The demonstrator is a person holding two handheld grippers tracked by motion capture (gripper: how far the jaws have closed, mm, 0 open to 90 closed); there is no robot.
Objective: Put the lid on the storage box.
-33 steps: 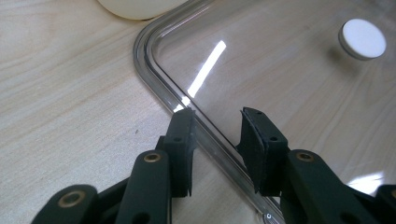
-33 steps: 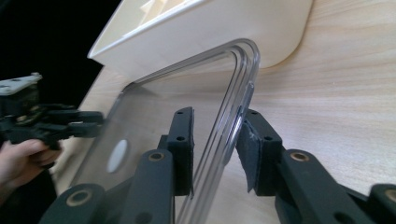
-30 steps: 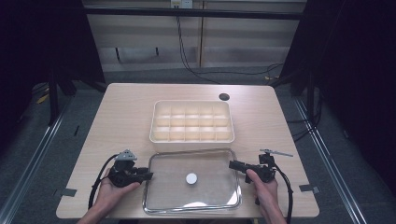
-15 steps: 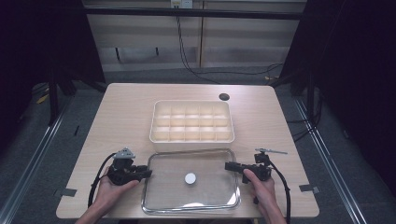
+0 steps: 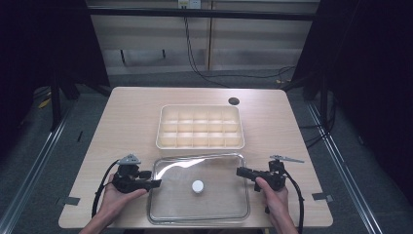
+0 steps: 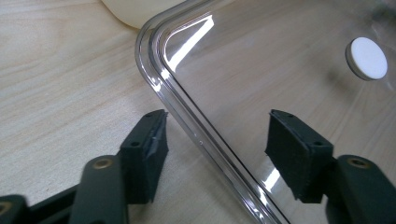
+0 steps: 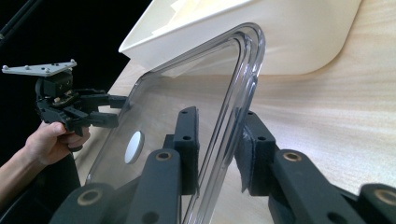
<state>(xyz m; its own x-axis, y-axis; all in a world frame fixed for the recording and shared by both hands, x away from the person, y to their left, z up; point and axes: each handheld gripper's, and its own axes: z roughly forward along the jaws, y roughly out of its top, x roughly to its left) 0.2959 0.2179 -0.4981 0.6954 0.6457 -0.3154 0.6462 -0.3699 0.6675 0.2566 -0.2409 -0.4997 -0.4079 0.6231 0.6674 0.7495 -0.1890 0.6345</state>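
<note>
The clear lid (image 5: 198, 187) is lying flat on the counter (image 5: 126, 122), just in front of the divided tray (image 5: 199, 126), with its white knob (image 5: 197, 185) near the middle. The left claw (image 6: 217, 151) is straddling the lid's left rim with its jaws standing apart; they have just been opening, and the rim is passing between the pads without either pad pressing on it. The right claw (image 7: 217, 149) is gripping the opposite rim, its jaws having just been closing until both pads are pinching the edge. So the lid is being held from one side only, and that is probably the main hazard: if the right hand lifts now, the lid is likely to hinge up on that single pinch, twist, and slip out of the pads, since the rim looks smooth, thin and glossy. A dropped lid could bang the counter or slide into the tray. If the left claw closes again off-centre, one pad may ride over the raised lip rather than seat on it, pushing the lid sideways against the right grip. Lifting unevenly could also tilt the lid so its far edge catches the tray wall.
</note>
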